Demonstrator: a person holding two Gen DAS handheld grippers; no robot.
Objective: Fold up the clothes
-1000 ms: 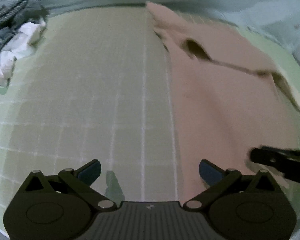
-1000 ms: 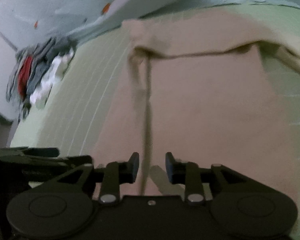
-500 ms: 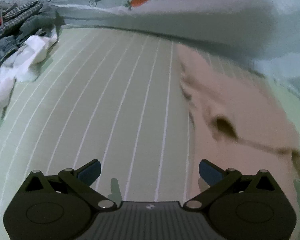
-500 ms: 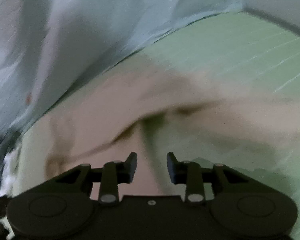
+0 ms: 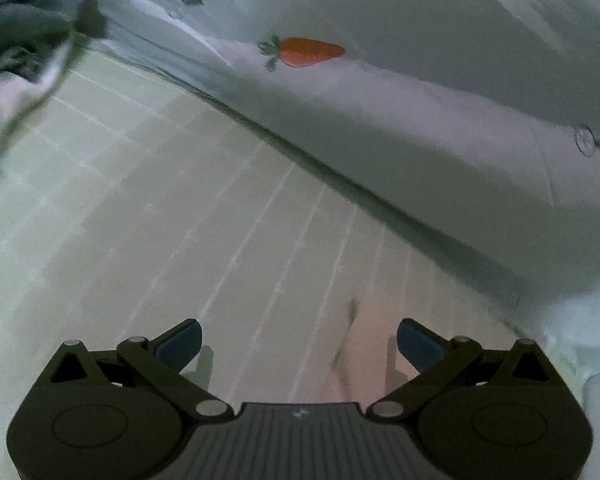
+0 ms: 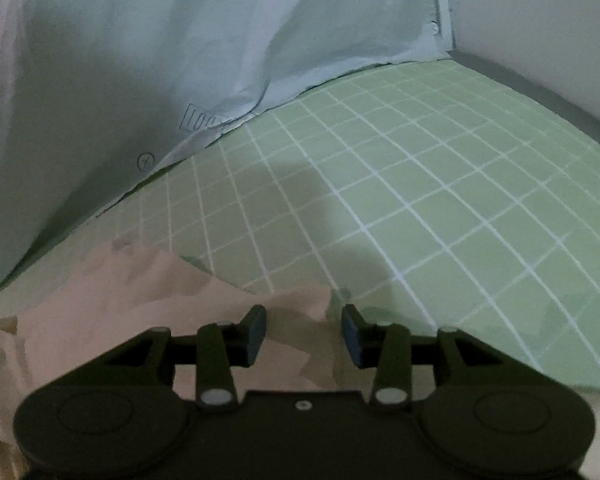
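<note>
A pink garment lies on the green grid mat. In the right wrist view its far corner reaches up between my fingers. My right gripper is open, with that corner lying under and between its jaws, nothing gripped. In the left wrist view only a small pink edge of the garment shows, just inside the right fingertip. My left gripper is wide open and empty, low over the mat.
A pale blue sheet with carrot prints bounds the mat at the back, and it also shows in the right wrist view. A pile of grey and white clothes lies at the far left. A grey wall edge runs at the right.
Both grippers moved forward toward the garment's far edge. The right jaws opened wider. The garment has slid down out of most of both views.
</note>
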